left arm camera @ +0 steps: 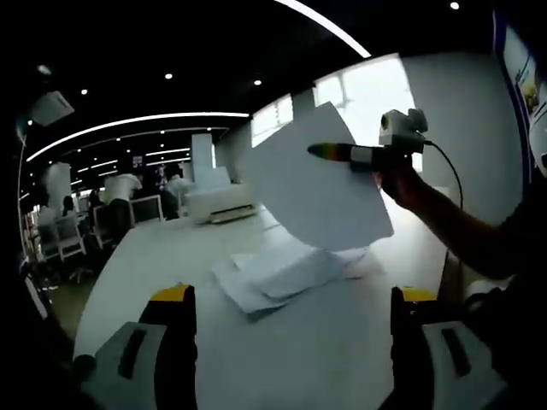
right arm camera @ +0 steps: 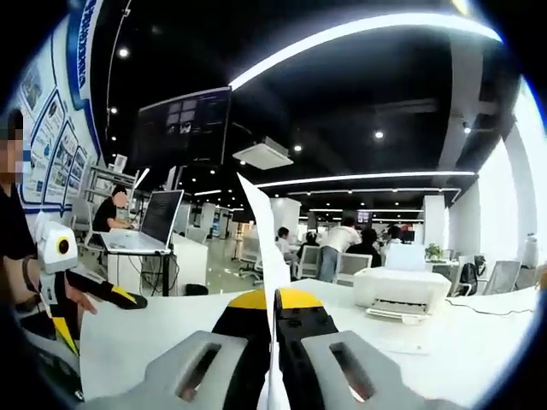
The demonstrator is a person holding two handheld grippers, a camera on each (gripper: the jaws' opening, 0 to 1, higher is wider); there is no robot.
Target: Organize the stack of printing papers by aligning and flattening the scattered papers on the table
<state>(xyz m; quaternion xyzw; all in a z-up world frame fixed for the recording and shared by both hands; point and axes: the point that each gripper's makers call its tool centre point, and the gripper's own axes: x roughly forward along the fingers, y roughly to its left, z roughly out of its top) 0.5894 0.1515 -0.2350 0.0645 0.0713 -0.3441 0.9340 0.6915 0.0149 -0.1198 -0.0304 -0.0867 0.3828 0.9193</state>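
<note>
White table (left arm camera: pixel 342 342): long, pale, bears the loose paper pile (left arm camera: pixel 282 278) lying fanned and misaligned near its middle.

Lifted sheet (left arm camera: pixel 316 184): a single printing paper held up tilted above the pile, pinched at its upper right edge by the right gripper (left arm camera: pixel 329 152); in the right gripper view the sheet (right arm camera: pixel 267 256) runs edge-on between the closed jaws of that gripper (right arm camera: pixel 274 312). Handling, as a judgement: lower it square over the pile, match a corner before releasing, then press flat; a thin sheet will sag and drift if let go high.

Left gripper (left arm camera: pixel 291 316): jaws wide apart, holding nothing, low over the table just short of the pile; well placed to steady or tap the pile's edge. It also appears at the left of the right gripper view (right arm camera: pixel 102 295).

Printer (left arm camera: pixel 220 203): white, well behind the pile, clear of the work.

Laptop (right arm camera: pixel 154 224): open on a far desk.

Office chairs (left arm camera: pixel 60 239) and seated people in the background; no hindrance.
</note>
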